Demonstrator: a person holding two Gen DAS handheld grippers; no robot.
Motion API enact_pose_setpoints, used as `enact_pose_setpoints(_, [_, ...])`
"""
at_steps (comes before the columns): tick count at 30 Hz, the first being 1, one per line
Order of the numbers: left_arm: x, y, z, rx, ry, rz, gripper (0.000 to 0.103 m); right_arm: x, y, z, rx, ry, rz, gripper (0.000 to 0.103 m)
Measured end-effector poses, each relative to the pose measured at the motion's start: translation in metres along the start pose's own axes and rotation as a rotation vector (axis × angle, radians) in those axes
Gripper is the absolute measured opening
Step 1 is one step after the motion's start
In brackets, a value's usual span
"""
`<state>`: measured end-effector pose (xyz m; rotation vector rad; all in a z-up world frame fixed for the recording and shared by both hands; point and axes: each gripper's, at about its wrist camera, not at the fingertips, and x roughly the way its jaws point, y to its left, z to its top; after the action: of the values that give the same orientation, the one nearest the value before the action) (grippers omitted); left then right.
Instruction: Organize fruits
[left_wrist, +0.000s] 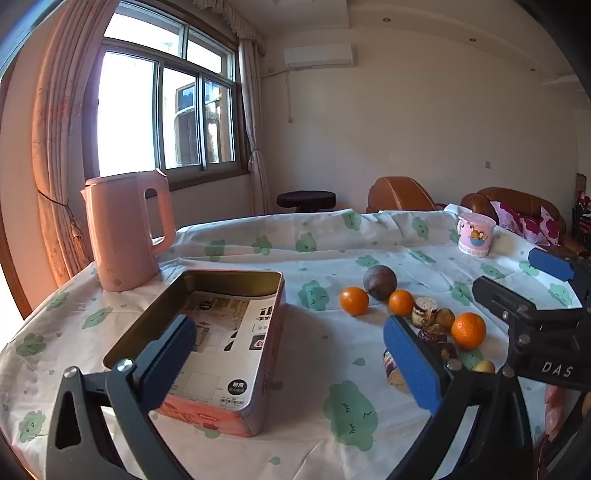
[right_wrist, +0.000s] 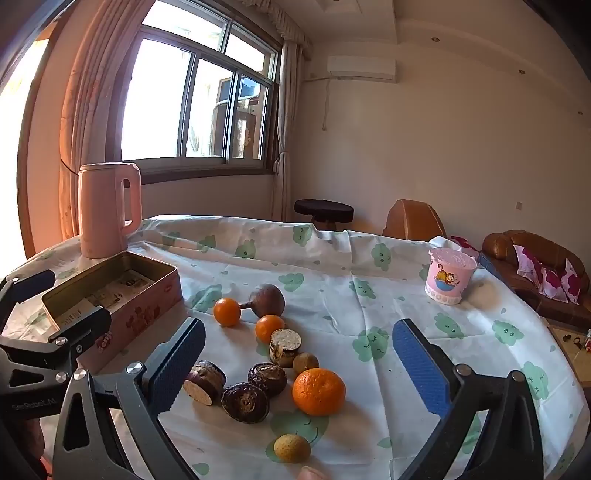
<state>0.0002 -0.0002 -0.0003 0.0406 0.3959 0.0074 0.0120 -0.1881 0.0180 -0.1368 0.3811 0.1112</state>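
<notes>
From my left gripper (left_wrist: 291, 354), I look down at the table (left_wrist: 321, 236). My fingers stand spread as wide as they go, with nothing between the pads. The tin (left_wrist: 207, 343) lies just ahead of my left finger (left_wrist: 168, 363), open and holding only a printed sheet, its long axis running away from me and slightly right. The fruits are off to my right: the big orange (left_wrist: 468, 330) just past my right finger (left_wrist: 412, 363), two small oranges (left_wrist: 354, 301) further back, and a dark round fruit (left_wrist: 379, 282) behind them. So this hand is the nearer one to the tin, not to the fruit. The right gripper's frame shows at the right edge.

From my right gripper (right_wrist: 301, 369), the fingers are likewise fully apart and empty. Here the fruit pile sits straight ahead, between my two fingers: the big orange (right_wrist: 319, 391) near centre, dark wrinkled pieces (right_wrist: 245, 401) beside my left finger (right_wrist: 177, 369), a small yellowish fruit (right_wrist: 291, 448) closest to me. The tin (right_wrist: 122, 291) lies off to the left, well apart from the pile, beyond the left gripper.

I judge that no fruit is yet in the tin, and my right hand is the one placed to pick: the big orange lies dead ahead and a little below, needing only a forward, downward reach. Carrying it to the tin then means moving left across the other gripper.
</notes>
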Motion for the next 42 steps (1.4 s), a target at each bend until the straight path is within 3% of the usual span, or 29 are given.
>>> enact_pose_setpoints(42, [0.002, -0.005, -0.003, 0.026, 0.002, -0.001, 0.103, 0.003, -0.008, -0.009, 0.024, 0.021, 0.012, 0.102])
